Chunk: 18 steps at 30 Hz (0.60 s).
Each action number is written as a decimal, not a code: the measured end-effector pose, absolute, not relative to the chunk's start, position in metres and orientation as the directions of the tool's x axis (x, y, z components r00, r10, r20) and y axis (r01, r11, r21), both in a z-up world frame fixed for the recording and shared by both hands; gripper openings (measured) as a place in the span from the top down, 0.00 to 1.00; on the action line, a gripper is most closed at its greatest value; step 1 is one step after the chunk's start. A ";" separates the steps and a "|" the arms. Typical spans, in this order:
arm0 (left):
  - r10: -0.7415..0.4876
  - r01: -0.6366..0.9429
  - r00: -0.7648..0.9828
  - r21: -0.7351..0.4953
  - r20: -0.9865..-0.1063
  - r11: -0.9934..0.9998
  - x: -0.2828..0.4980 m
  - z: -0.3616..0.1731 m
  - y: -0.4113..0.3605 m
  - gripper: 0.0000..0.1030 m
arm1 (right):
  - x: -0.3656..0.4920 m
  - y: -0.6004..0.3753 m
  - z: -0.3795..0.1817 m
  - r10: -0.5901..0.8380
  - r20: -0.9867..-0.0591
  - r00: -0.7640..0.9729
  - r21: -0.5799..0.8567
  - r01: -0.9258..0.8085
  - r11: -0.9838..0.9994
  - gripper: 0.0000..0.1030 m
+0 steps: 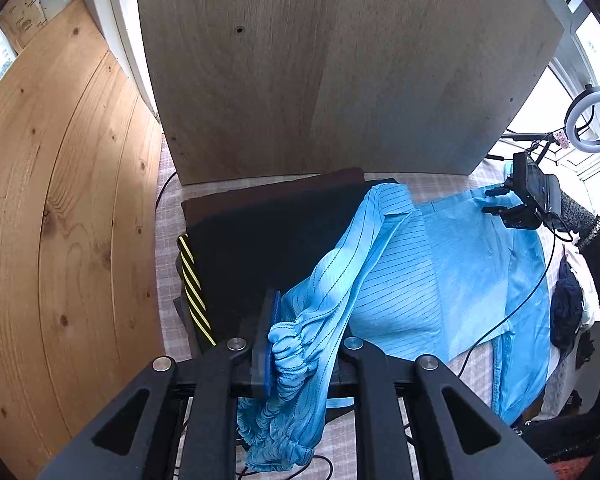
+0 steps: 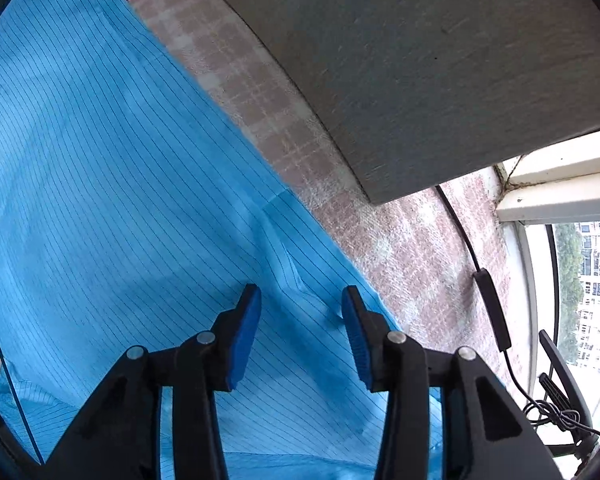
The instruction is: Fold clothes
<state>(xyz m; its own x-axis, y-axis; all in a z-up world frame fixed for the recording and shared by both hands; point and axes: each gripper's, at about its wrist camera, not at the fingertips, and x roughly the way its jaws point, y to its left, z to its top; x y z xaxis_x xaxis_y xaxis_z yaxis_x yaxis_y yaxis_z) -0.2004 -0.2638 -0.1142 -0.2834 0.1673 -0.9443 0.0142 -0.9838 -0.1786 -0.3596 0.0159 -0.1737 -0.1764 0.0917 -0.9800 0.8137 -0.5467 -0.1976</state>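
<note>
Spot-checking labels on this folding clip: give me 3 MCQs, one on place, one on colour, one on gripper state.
1. Where is the elastic cuff of the blue garment?
A. Between the left hand-held gripper's fingers
B. Lying on the wooden board
C. Draped over the ring light

2. What colour are the stripes on the dark folded garment?
A. Red
B. Yellow
C. White

3. How does the right hand-held gripper stand?
A. Shut on cloth
B. Shut, empty
C. Open over the blue fabric

Key: A, the cuff bunches in the left hand-held gripper; B, the stripes along its left edge are yellow; C, its pads are apart with fabric flat below.
</note>
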 end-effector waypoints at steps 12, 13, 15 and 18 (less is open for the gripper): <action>0.159 0.039 -0.326 -0.182 -0.932 -0.983 -0.197 -0.096 -0.273 0.86 | -0.367 -0.017 -0.138 0.205 -0.906 -0.372 -0.416 0.685 -0.598 1.00; 0.161 0.041 -0.318 -0.183 -0.934 -0.982 -0.197 -0.098 -0.273 0.86 | -0.390 -0.024 -0.145 0.195 -0.921 -0.339 -0.384 0.689 -0.615 1.00; 0.163 0.044 -0.304 -0.185 -0.938 -0.982 -0.197 -0.103 -0.273 0.86 | -0.409 -0.036 -0.159 0.201 -0.926 -0.319 -0.373 0.702 -0.607 0.99; 0.191 0.069 -0.303 -0.221 -0.934 -0.973 -0.200 -0.104 -0.283 0.86 | -0.386 -0.023 -0.157 0.161 -0.921 -0.354 -0.372 0.678 -0.634 0.98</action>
